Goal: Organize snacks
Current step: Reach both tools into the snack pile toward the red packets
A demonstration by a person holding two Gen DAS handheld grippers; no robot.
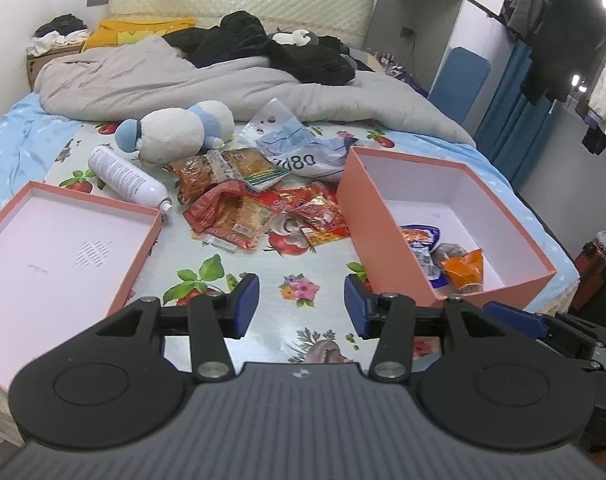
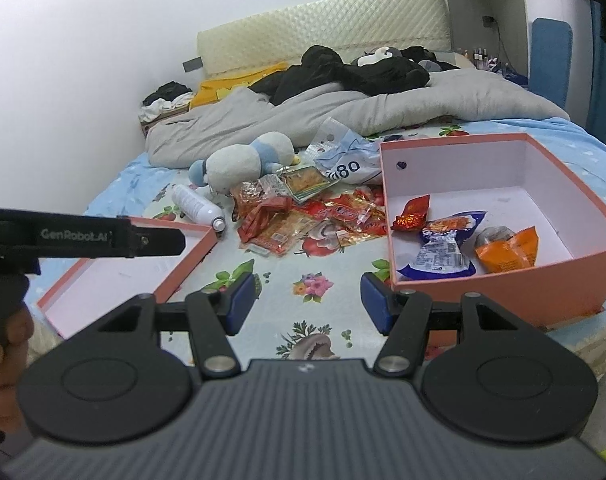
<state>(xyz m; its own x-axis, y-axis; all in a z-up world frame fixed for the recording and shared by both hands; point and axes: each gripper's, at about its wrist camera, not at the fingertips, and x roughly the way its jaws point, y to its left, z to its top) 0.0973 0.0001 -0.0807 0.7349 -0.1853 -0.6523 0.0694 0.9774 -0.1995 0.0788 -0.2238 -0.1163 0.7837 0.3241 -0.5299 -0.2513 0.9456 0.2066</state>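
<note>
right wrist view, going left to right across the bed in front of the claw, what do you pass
shallow salmon-pink cardboard lid → white spray can lying on its side → loose pile of red and orange snack packets → deep salmon-pink cardboard box, in which a blue-and-white wrapped snack lies left of an orange packet

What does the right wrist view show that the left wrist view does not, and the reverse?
Only the right wrist view: a red packet inside the box, and a hand gripping the left tool's handle. Only the left wrist view: clothes hanging at the right. Both views: the snack pile, the lid, the white bottle, the plush toy, and blue and orange packets in the box.
</note>
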